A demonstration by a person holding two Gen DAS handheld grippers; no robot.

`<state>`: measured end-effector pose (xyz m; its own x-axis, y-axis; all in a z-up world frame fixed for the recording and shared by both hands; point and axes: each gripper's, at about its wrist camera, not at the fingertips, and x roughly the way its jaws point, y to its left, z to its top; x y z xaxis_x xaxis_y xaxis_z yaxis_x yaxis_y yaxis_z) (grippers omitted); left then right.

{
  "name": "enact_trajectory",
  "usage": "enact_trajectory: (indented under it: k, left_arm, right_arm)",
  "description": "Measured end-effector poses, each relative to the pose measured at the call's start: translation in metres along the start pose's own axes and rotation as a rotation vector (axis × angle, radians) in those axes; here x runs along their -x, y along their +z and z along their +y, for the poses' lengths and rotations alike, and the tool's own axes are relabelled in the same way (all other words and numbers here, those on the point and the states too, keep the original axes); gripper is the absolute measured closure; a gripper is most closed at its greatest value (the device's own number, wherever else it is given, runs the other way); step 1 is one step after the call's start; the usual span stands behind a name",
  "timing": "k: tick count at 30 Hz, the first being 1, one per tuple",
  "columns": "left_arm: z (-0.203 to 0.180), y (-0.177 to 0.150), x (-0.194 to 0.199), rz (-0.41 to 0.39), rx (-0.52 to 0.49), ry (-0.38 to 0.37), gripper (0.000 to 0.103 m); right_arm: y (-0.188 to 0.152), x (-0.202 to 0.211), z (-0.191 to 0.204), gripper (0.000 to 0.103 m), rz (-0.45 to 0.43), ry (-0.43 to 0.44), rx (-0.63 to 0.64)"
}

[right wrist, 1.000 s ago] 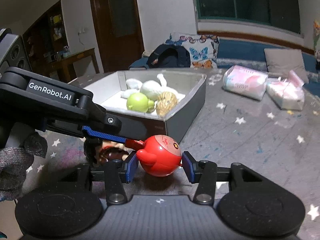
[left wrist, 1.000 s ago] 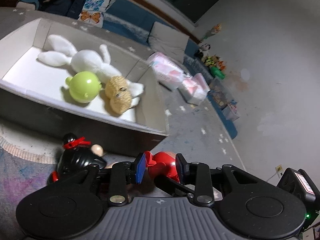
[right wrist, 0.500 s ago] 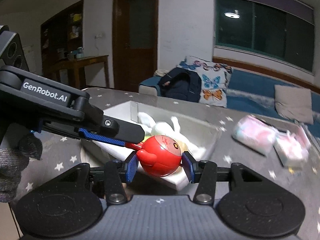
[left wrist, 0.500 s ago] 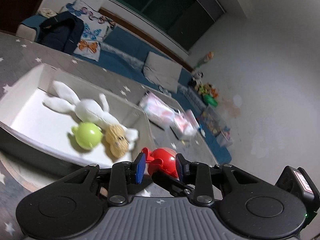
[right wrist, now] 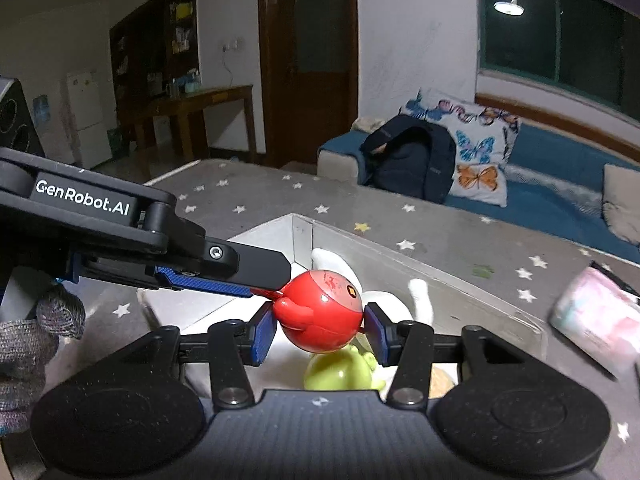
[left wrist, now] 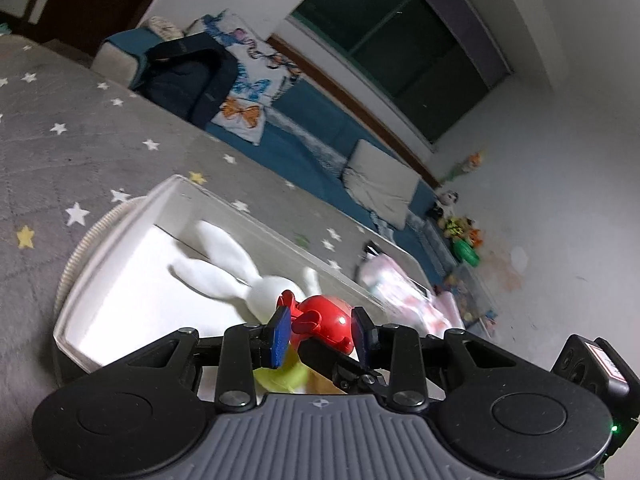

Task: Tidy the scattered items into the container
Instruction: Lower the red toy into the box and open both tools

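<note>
Two grippers (left (left wrist: 318,332), right (right wrist: 318,332)) clench one round red plastic toy (right wrist: 322,312) above the white box's (right wrist: 460,276) near corner.

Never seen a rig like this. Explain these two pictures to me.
No robot here: a person holds a black two-finger gripper in each hand, each with a fisheye camera looking along its fingers. One picture comes from the left gripper, the other from the right gripper. Both close their blue pads on one round red plastic toy, held over an open white box on a grey star-patterned mat. In the box lie a white plush rabbit and a round lime-green toy. Pink packs lie beside it.
</note>
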<state>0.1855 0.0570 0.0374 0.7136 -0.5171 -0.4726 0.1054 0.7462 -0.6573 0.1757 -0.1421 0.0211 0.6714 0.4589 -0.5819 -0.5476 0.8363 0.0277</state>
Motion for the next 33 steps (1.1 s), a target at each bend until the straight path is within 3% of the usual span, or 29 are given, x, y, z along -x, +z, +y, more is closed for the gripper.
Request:
enact_trajectory:
  k: [12,24,33]
  left_arm:
    - [0.039,0.008,-0.033,0.049,0.079,0.076,0.068]
    - [0.044,0.005,-0.038,0.053,0.079,0.129,0.068]
    - [0.043,0.003,-0.034,0.047,0.075,0.139,0.068]
  right_arm:
    - [0.006,-0.066,-0.007,0.055,0.162,0.045,-0.004]
    - [0.010,-0.086,0.003,0.055,0.275,0.037,0.065]
    - [0.010,-0.089,0.006,0.055,0.291,0.028,0.093]
